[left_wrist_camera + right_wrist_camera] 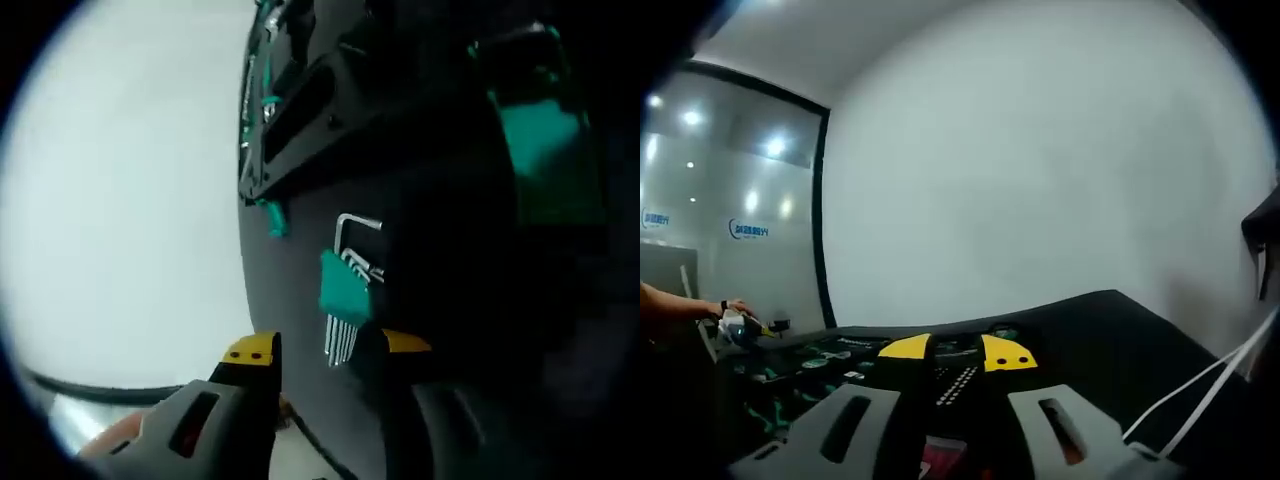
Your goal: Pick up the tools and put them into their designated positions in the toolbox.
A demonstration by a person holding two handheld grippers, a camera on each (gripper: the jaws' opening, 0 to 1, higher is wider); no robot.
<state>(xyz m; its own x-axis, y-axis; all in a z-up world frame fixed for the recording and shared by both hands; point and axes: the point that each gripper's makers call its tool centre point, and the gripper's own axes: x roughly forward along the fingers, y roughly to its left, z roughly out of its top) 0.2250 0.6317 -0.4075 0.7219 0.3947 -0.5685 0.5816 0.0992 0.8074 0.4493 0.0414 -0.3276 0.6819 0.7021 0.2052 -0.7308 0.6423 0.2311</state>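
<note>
Hex keys: a silver set in a green holder (345, 290), seated in the black toolbox (420, 260), just beyond the left gripper.
Left gripper (330, 350): yellow-tipped jaws spread apart, holding nothing.
Right gripper (958, 355): jaws apart, empty, over the toolbox's dark edge.
Background: white wall (1040, 170); a person's hand (725, 310) at far left.

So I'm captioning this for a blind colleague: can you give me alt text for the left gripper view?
A set of hex keys in a green holder sits against the dark toolbox, just beyond the yellow tips of the left gripper. The toolbox appears rolled on its side in the view, with green parts in its recesses and a plain white wall to its left.
</note>
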